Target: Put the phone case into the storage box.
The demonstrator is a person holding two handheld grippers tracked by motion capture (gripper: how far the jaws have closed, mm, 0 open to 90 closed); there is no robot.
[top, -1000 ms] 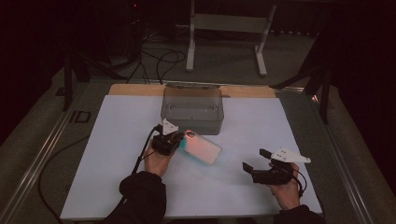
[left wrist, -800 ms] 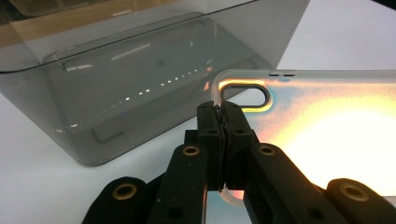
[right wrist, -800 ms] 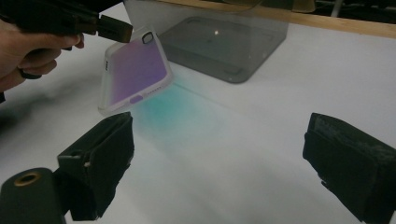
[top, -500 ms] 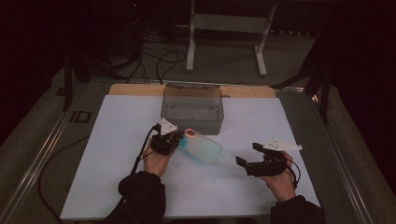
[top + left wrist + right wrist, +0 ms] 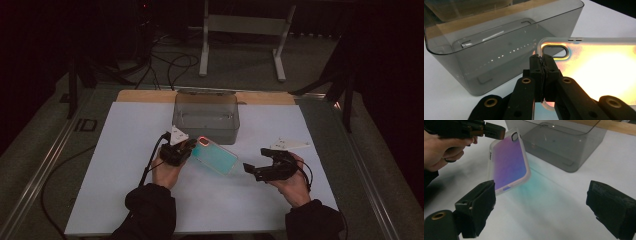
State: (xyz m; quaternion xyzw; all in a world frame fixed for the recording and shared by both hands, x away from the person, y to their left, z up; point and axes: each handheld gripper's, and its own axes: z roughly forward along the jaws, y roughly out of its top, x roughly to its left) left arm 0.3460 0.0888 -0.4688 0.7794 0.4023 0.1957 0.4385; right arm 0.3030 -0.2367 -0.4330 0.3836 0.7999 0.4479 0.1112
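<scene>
White-covered table [image 5: 125, 200] across the middle of the high view, dark floor and cables around it. Smoky translucent bin [image 5: 206, 116] at upper centre, open top up, probably the place meant for the case. Phone case [image 5: 215, 155] just below the bin, centre of frame, translucent with a teal-to-pink sheen, lifted off the table at the camera-cutout end and sloping down toward the right. Likely held up this way so the second gripper can take the free end. Left gripper [image 5: 186, 148] at centre left, fingers [image 5: 541, 65] pressed together on the rim of the case beside the cutout, a thin-edge pinch. Right gripper [image 5: 260, 162] at lower right of centre, fingers [image 5: 477, 207] spread wide with nothing between them, aimed at the lower end of the case and near it, not touching. No brand, label or readable writing anywhere on case or bin.
</scene>
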